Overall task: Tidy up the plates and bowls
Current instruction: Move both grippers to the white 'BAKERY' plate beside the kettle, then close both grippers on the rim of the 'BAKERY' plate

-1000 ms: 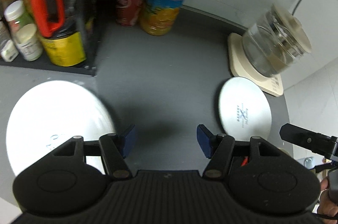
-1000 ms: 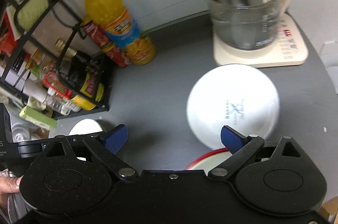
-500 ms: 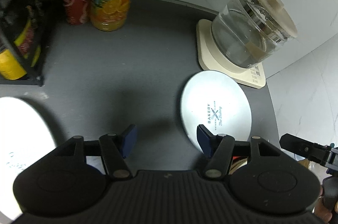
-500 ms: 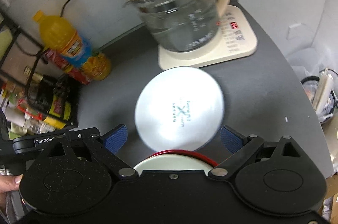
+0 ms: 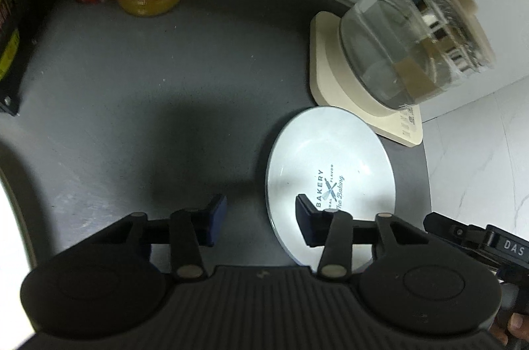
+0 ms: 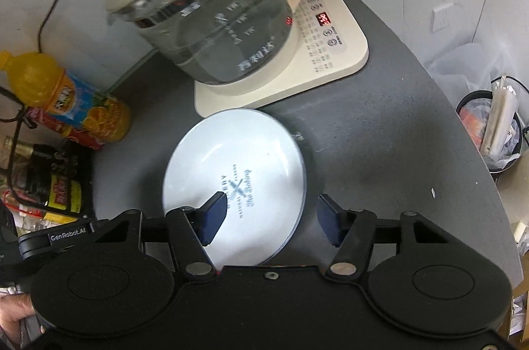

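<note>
White and printed with a bakery logo, the plate (image 5: 330, 171) lies flat on my grey table (image 5: 132, 105), just in front of the kettle base (image 6: 330, 52) that carries the glass kettle (image 6: 215, 6). I have both tools spread apart and gripping nothing: the left tool (image 5: 259, 222) and the right tool (image 6: 274, 219) each hang over the plate's near edge. An orange juice bottle (image 6: 62, 98) stands well apart.

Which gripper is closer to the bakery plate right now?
Right, by a little. The right gripper straddles the plate's near-right rim; the left gripper sits off its left edge, only one finger over it. Both are open.
</note>
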